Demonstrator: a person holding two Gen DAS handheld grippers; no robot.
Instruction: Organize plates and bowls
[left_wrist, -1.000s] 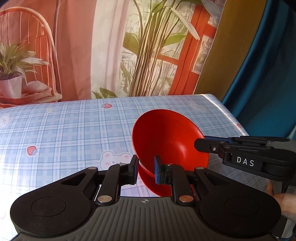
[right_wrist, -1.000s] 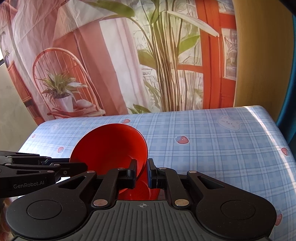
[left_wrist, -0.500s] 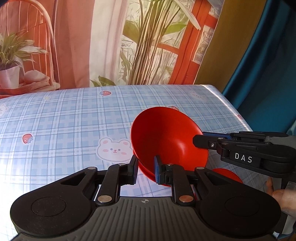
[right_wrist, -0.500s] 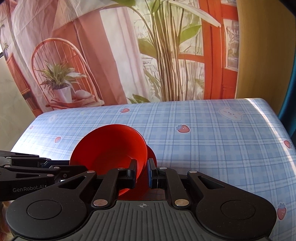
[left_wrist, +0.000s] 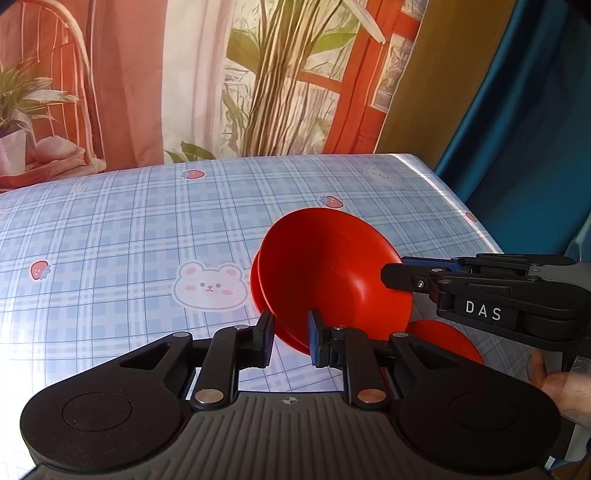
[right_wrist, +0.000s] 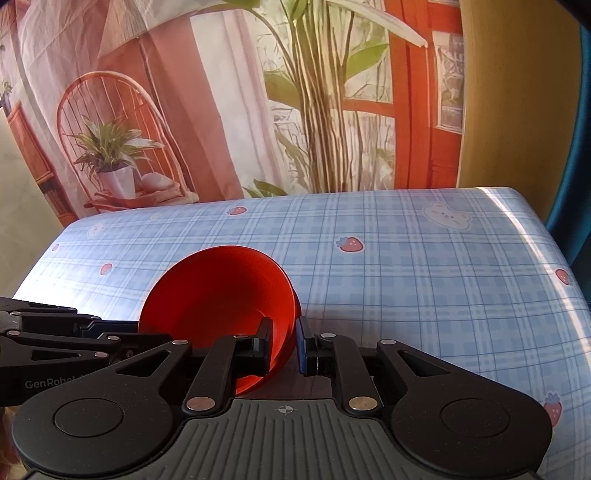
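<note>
A red bowl (left_wrist: 332, 269) is held tilted above the blue checked tablecloth, its opening turned toward me. My left gripper (left_wrist: 290, 338) is shut on the bowl's near rim. My right gripper (right_wrist: 282, 345) is shut on the rim at the bowl's right side; it also shows in the left wrist view (left_wrist: 391, 275). The bowl fills the lower left of the right wrist view (right_wrist: 218, 295). A second red dish (left_wrist: 448, 341) lies flat on the table below the bowl, partly hidden by my right gripper's body.
The table (right_wrist: 424, 280) has a blue plaid cloth with bear and strawberry prints. A printed backdrop (right_wrist: 258, 92) hangs behind its far edge. A blue curtain (left_wrist: 524, 129) hangs off the right side. The table's right edge (left_wrist: 461, 206) is close by.
Both grippers have lifted the bowl and carried it forward over the table. The second red dish beneath it has come into view at the lower right.
</note>
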